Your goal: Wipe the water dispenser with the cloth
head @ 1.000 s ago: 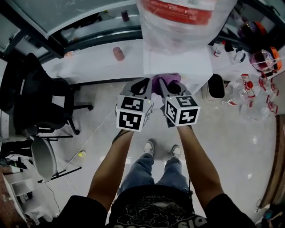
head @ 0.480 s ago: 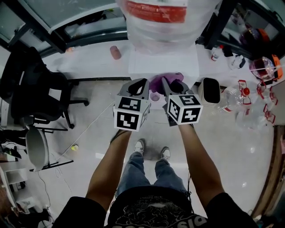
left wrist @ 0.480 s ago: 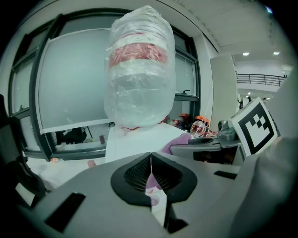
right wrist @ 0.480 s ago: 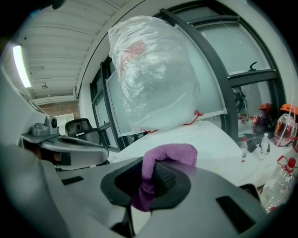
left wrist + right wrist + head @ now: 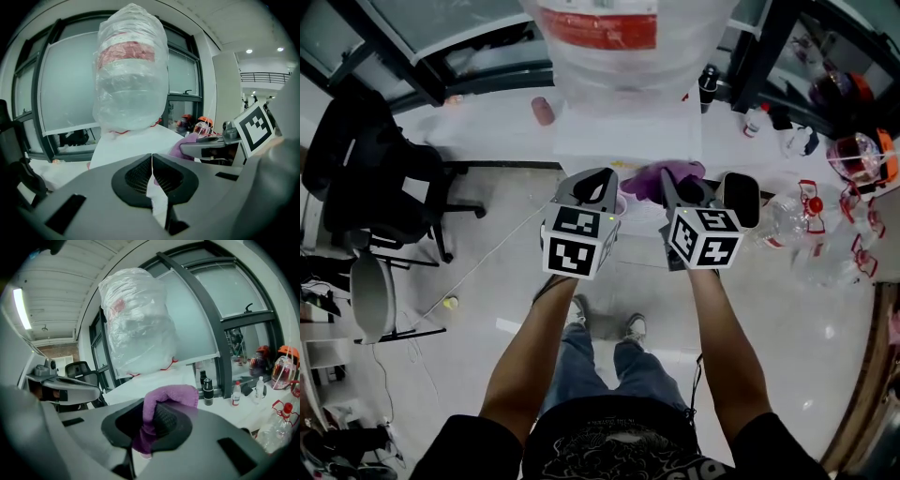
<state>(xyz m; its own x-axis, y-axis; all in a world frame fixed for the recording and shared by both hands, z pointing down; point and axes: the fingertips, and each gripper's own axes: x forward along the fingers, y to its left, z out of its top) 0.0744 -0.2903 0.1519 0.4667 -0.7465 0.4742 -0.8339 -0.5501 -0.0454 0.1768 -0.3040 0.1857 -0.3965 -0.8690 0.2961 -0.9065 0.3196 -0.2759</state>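
Note:
The water dispenser (image 5: 623, 127) is a white cabinet topped by a large bottle wrapped in clear plastic (image 5: 619, 42); it also fills the left gripper view (image 5: 130, 93) and the right gripper view (image 5: 138, 329). A purple cloth (image 5: 661, 176) is pinched in my right gripper (image 5: 675, 187), hanging over its jaws (image 5: 157, 420) just short of the dispenser's front upper edge. My left gripper (image 5: 595, 192) is shut with nothing in it (image 5: 152, 171), held beside the right one, a little to its left.
A black office chair (image 5: 370, 183) stands at the left. A white counter (image 5: 502, 127) runs behind the dispenser, with a small pink cup (image 5: 544, 111). Bottles and orange-capped jugs (image 5: 853, 141) crowd the right. A dark bin (image 5: 741, 197) sits by the dispenser's right side.
The right gripper with the cloth has shifted right along the dispenser's front. The left gripper has stayed close to where it was. The head camera has drifted.

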